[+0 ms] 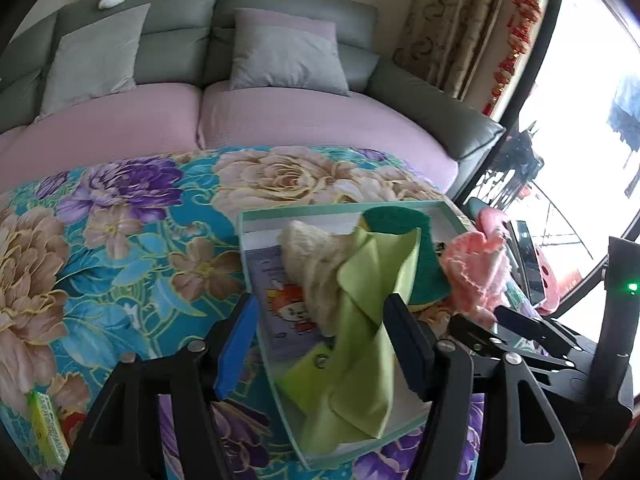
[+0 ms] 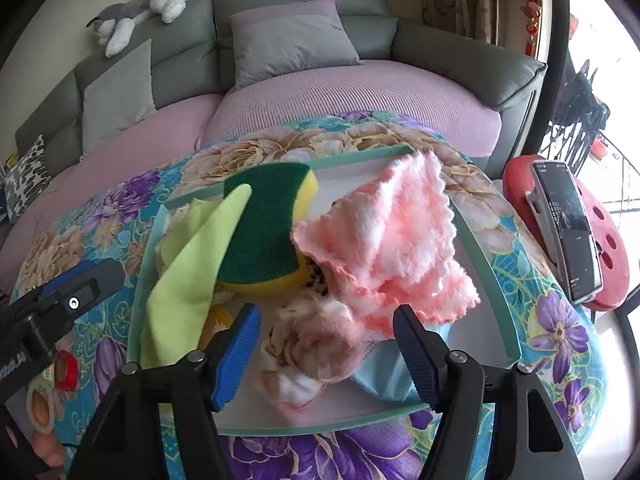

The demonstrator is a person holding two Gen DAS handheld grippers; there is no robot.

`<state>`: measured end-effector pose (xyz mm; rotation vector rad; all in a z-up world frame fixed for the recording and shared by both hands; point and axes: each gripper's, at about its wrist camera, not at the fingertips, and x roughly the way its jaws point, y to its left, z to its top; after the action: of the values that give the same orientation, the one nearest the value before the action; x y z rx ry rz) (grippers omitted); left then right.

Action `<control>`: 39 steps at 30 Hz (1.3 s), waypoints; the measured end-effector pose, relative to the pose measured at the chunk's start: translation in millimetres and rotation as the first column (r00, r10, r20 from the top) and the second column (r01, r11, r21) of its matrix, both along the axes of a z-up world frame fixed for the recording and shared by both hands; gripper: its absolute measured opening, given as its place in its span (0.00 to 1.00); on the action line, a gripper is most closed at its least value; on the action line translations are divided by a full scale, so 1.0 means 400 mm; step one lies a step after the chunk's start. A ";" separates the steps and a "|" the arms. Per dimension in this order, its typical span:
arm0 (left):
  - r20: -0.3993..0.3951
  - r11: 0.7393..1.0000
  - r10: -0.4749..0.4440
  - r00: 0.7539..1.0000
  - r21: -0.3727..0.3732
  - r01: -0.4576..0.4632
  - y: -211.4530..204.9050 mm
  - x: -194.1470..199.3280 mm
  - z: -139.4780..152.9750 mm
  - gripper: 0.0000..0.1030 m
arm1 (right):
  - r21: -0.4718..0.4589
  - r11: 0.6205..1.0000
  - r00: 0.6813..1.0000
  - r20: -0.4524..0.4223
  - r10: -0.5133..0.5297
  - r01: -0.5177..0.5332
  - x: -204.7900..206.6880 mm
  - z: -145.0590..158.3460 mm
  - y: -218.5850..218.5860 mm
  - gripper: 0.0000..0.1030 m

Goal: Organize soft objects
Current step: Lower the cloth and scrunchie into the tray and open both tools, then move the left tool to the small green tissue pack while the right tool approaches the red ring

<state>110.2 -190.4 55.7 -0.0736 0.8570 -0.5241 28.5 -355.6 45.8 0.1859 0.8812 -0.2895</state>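
Sofa: grey sofa point(image 2: 460, 56) with lilac seat covers, behind everything; grey cushions lean on its back and a plush husky point(image 2: 140, 8) lies along the top.
Desk: desk under a flowered cloth point(image 1: 120, 240), in front of the sofa.
Tray: shallow mint-rimmed box point(image 2: 486, 264) on the flowered cloth, holding all the soft things.
Pink towel: fluffy pink-and-white towel point(image 2: 396, 248), crumpled at the tray's right side, partly over the rim.
Green cloth: lime cloth point(image 1: 360, 320) draped at the tray's left, its end lying between the left tool's fingers without being pinched.
Sponge: yellow sponge with green scouring face point(image 2: 264, 232), tilted against the lime cloth at mid-tray.
Cream rag: bunched cream rag point(image 2: 316, 344) at the tray's near edge.
Left tool: left tool point(image 1: 324, 344) wide apart, gripping nothing.
Right tool: right tool point(image 2: 328, 352) wide apart over the cream rag, gripping nothing.
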 end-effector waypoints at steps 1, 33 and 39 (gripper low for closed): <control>-0.008 1.000 0.013 1.000 0.003 -0.013 0.008 0.004 -0.004 0.71 | -0.003 1.000 1.000 0.002 0.002 -0.002 0.001 0.003 0.002 0.76; -0.014 0.890 0.447 0.895 0.106 -0.443 0.303 0.053 -0.032 0.93 | 0.026 0.988 0.984 0.105 0.146 -0.149 0.044 0.033 0.143 0.89; 0.035 0.828 0.551 0.834 0.099 -0.551 0.423 0.013 0.019 0.93 | 0.052 0.973 0.966 0.141 0.215 -0.225 0.063 0.039 0.221 0.89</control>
<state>115.4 -21.2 63.2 -0.2172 0.8112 0.0698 53.8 -267.4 61.5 0.1664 0.7704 -0.0389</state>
